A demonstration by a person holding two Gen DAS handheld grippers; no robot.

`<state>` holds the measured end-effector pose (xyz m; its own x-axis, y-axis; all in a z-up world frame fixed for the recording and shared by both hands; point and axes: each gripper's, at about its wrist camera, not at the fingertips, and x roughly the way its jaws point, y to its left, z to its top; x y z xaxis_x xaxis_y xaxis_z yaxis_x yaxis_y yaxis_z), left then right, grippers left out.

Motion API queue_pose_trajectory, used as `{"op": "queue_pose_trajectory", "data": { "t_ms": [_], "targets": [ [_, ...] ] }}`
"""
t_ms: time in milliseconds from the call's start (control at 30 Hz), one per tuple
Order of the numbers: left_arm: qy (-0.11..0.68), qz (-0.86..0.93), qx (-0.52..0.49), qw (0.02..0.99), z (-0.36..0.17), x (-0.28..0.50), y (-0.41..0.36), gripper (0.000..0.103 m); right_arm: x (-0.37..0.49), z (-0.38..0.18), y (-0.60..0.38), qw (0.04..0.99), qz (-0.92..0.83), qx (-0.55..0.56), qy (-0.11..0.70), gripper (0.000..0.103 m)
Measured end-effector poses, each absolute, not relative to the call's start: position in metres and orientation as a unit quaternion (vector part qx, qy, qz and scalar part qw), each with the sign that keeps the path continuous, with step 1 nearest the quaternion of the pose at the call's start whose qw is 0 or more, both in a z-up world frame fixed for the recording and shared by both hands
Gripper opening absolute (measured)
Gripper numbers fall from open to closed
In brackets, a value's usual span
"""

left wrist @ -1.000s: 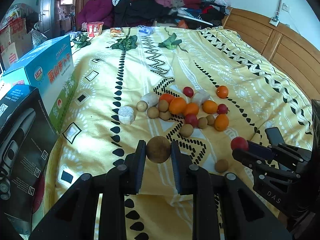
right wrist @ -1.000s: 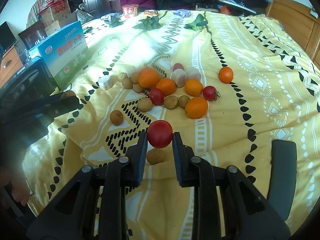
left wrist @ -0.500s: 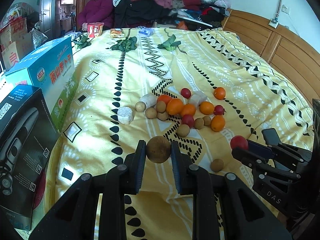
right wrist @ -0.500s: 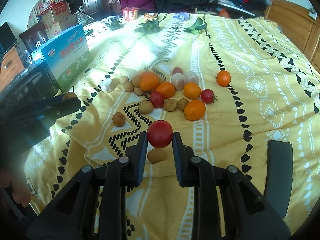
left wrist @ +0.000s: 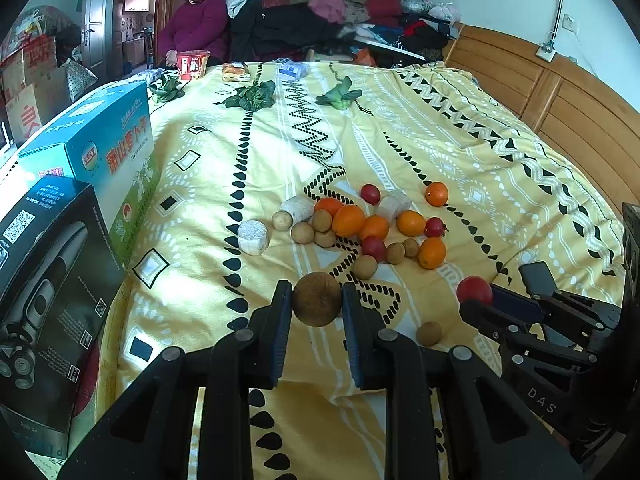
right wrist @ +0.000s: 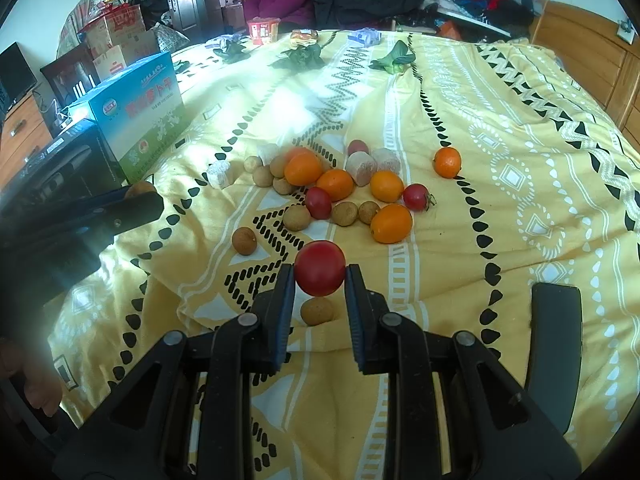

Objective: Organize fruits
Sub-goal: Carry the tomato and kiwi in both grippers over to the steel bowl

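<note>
My left gripper (left wrist: 316, 306) is shut on a brown longan (left wrist: 317, 298) and holds it above the yellow bedspread (left wrist: 460, 140). My right gripper (right wrist: 320, 280) is shut on a red cherry tomato (right wrist: 320, 268), also above the bed; it shows at the right of the left wrist view (left wrist: 475, 290). A cluster of oranges (right wrist: 391, 223), red tomatoes (right wrist: 319, 202), brown longans (right wrist: 344, 213) and pale cut chunks (right wrist: 361, 168) lies mid-bed beyond both grippers. One longan (right wrist: 316, 311) lies just under the right gripper, another (right wrist: 244, 241) to its left.
A blue carton (left wrist: 96, 160) and a black shaver box (left wrist: 44, 280) stand along the bed's left edge. Leafy greens (left wrist: 252, 96) and snack packs (left wrist: 193, 65) lie at the far end, where a person (left wrist: 196, 28) sits. A wooden headboard (left wrist: 560, 92) runs along the right.
Both grippers have drawn back slightly from the fruit cluster, each keeping its fruit. The fruits on the bed have not moved.
</note>
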<state>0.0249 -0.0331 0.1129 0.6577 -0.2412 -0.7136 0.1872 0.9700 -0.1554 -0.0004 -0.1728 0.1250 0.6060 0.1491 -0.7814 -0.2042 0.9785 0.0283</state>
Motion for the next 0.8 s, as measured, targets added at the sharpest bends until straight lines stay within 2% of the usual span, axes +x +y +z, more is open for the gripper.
{"op": "queue_pose_trajectory", "data": {
  "t_ms": [433, 800],
  "targets": [
    [0.370, -0.109, -0.049, 0.921, 0.144, 0.013, -0.013, 0.025, -0.003, 0.142, -0.156, 0.900, 0.108, -0.047, 0.420, 0.026],
    [0.307, -0.037, -0.081, 0.947, 0.201, -0.021, 0.085, 0.025, -0.006, 0.192, -0.077, 0.904, 0.203, -0.059, 0.372, 0.026]
  ]
}}
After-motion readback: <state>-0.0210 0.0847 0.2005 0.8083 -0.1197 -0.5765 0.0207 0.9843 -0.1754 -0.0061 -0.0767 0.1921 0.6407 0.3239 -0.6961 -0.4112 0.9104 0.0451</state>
